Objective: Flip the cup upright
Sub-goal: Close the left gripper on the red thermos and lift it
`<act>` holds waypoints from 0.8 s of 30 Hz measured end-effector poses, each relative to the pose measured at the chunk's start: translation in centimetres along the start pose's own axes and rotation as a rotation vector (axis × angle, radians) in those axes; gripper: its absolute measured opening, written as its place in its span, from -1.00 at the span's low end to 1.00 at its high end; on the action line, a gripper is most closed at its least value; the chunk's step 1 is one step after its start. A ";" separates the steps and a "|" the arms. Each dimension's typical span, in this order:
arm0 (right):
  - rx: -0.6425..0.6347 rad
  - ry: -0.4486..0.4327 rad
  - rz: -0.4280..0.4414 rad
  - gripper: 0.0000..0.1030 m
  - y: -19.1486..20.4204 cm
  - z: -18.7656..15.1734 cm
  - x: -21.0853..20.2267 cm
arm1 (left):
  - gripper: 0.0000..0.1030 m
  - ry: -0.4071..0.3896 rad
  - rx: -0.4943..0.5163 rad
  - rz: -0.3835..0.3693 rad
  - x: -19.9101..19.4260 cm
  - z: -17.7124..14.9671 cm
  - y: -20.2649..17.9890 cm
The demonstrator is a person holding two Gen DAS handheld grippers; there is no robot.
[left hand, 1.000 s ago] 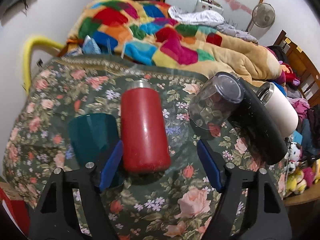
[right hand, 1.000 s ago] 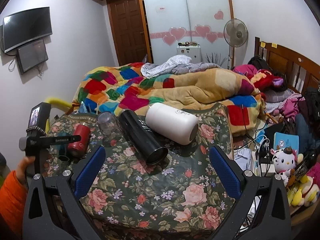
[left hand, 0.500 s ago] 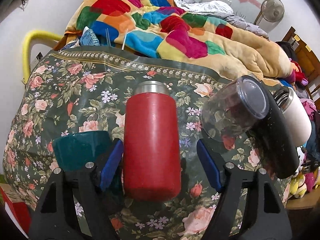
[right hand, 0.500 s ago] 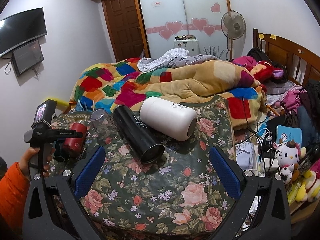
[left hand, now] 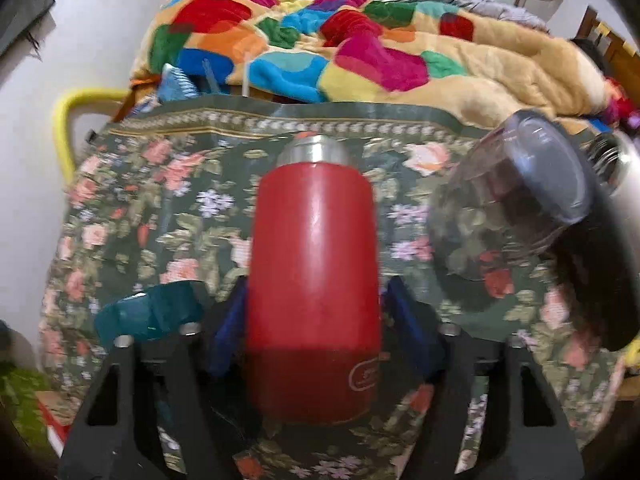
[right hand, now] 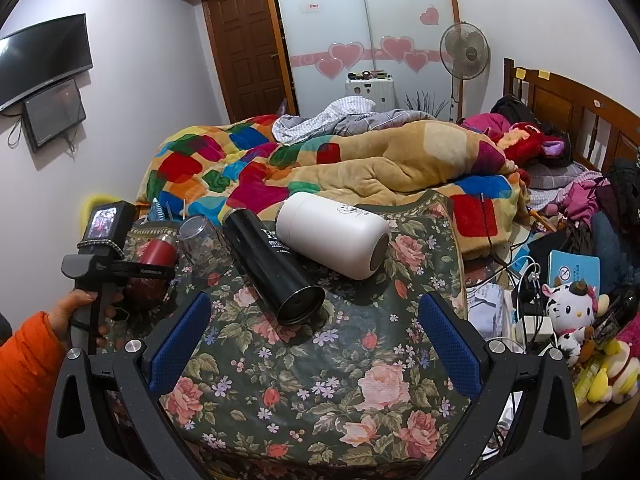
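A red flask [left hand: 314, 280] with a steel neck lies on its side on the floral tablecloth [left hand: 168, 208], its base toward me. My left gripper [left hand: 314, 316] straddles it, both blue pads close against its sides; contact is not clear. The flask also shows in the right wrist view [right hand: 154, 256], behind the left gripper's body [right hand: 104, 264]. My right gripper [right hand: 314, 340] is open and empty above the table's near part. A clear cup [left hand: 508, 200] stands upside down to the right. A teal cup [left hand: 148, 314] lies left of the gripper.
A black flask [right hand: 272, 266] and a white flask [right hand: 334, 234] lie on their sides at the table's middle. A bed with a patchwork quilt [right hand: 280, 172] is behind the table. Toys and cables [right hand: 560, 312] crowd the right side.
My left gripper has moved forward over the red flask and its jaws have narrowed around it. My right gripper has risen a little and stays open.
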State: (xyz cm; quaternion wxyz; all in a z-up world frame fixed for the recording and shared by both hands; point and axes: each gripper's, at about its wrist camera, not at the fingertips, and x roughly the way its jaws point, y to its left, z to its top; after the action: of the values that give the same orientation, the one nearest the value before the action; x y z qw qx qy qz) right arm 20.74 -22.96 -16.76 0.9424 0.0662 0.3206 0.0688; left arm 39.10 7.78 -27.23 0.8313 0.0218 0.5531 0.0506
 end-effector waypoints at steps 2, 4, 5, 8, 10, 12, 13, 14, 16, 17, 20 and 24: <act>0.002 -0.001 -0.001 1.00 0.0 0.0 -0.1 | 0.19 -0.006 -0.002 -0.006 0.0 -0.1 0.1; 0.002 -0.005 -0.003 1.00 -0.1 0.1 -0.4 | 0.19 -0.008 -0.013 -0.026 -0.2 -0.3 0.3; 0.001 -0.008 -0.004 1.00 -0.1 0.1 -0.5 | 0.19 -0.009 -0.018 -0.038 -0.3 -0.5 0.3; -0.001 -0.017 -0.008 1.00 0.0 0.2 -0.9 | 0.19 -0.026 -0.017 -0.061 -1.3 -1.2 -0.1; -0.001 -0.021 -0.005 1.00 0.1 0.2 -1.1 | 0.19 -0.039 -0.008 -0.073 -2.2 -1.8 -0.4; -0.006 -0.028 -0.003 1.00 0.3 0.2 -1.4 | 0.19 -0.045 -0.007 -0.090 -3.0 -2.4 -0.8; -0.010 -0.032 -0.003 1.00 0.4 0.2 -1.6 | 0.19 -0.052 -0.002 -0.101 -3.7 -3.0 -0.9; -0.014 -0.037 -0.003 1.00 0.6 0.2 -1.8 | 0.19 -0.059 0.007 -0.103 -4.4 -3.6 -1.1; -0.022 -0.043 0.000 1.00 0.9 0.1 -2.2 | 0.19 -0.071 0.019 -0.116 -5.6 -4.6 -1.5; -0.026 -0.048 0.002 1.00 1.1 0.1 -2.5 | 0.19 -0.076 0.027 -0.124 -6.2 -5.1 -1.7; -0.035 -0.055 0.010 1.00 1.5 0.0 -3.0 | 0.19 -0.098 0.057 -0.157 -8.3 -6.7 -2.6; -0.052 -0.066 0.019 1.00 2.0 -0.3 -3.8 | 0.19 -0.145 0.115 -0.189 -11.2 -8.4 -4.7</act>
State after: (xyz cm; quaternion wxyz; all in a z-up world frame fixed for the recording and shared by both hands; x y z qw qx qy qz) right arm 17.44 -21.58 -14.38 0.9532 0.0470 0.2868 0.0837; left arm 27.34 1.76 -20.66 0.8675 0.0210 0.4932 -0.0614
